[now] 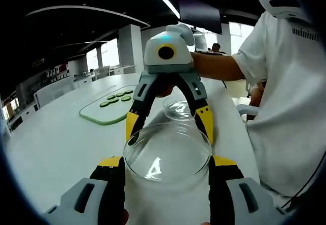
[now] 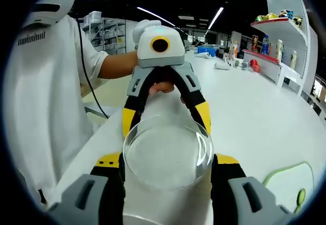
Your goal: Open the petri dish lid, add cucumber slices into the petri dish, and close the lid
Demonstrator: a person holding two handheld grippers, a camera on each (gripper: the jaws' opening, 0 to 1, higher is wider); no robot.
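Note:
A clear round petri dish part [image 1: 168,156] hangs above the white table [image 1: 56,148] between two grippers that face each other. My left gripper [image 1: 167,161] rises from below, and its yellow-tipped jaws press the dish's near sides. My right gripper [image 1: 170,123] reaches in from beyond and clasps the far rim. In the right gripper view the same dish part [image 2: 168,156] sits between my right gripper [image 2: 168,161] and my left gripper [image 2: 167,120]. A second glass dish part [image 1: 178,108] rests on the table behind. Several cucumber slices [image 1: 116,99] lie on a green-edged cutting board [image 1: 102,114].
A person in a white shirt [image 1: 290,108] stands at the table's edge, close to both grippers. The cutting board [image 2: 295,184] also lies at the lower right of the right gripper view. A shelf with bottles [image 2: 277,47] stands at the far side.

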